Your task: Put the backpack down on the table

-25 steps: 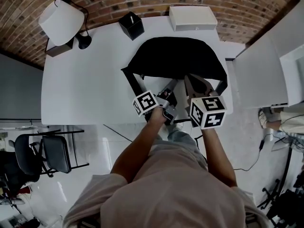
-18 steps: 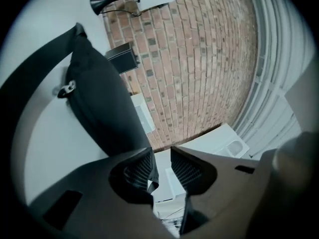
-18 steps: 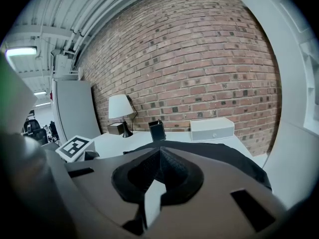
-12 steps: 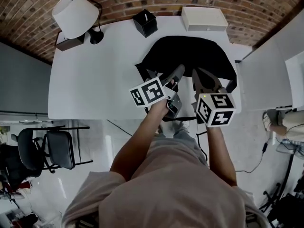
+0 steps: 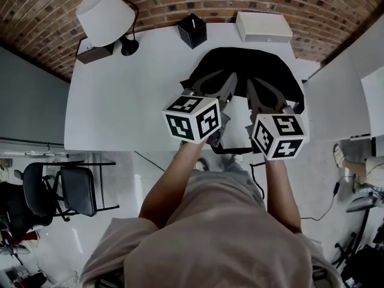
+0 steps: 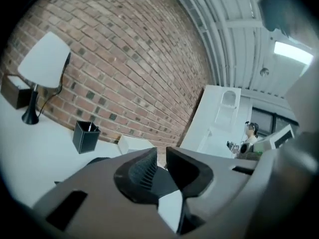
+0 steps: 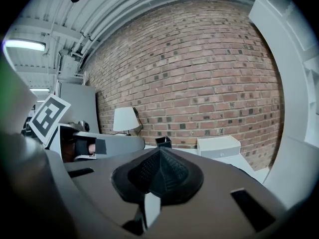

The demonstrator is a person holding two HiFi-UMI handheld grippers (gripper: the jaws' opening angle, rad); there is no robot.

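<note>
Fingers on left gripper (image 6: 161, 156) just closing to narrow gap, empty — right gripper (image 7: 159, 151) pressed together, backpack (image 5: 264, 71) on table (image 5: 120, 101)

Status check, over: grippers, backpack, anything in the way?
Left gripper empty, jaws just been closing, slight gap. Right gripper shut, empty. Backpack on table, both grippers clear of it. Nothing blocking.
</note>
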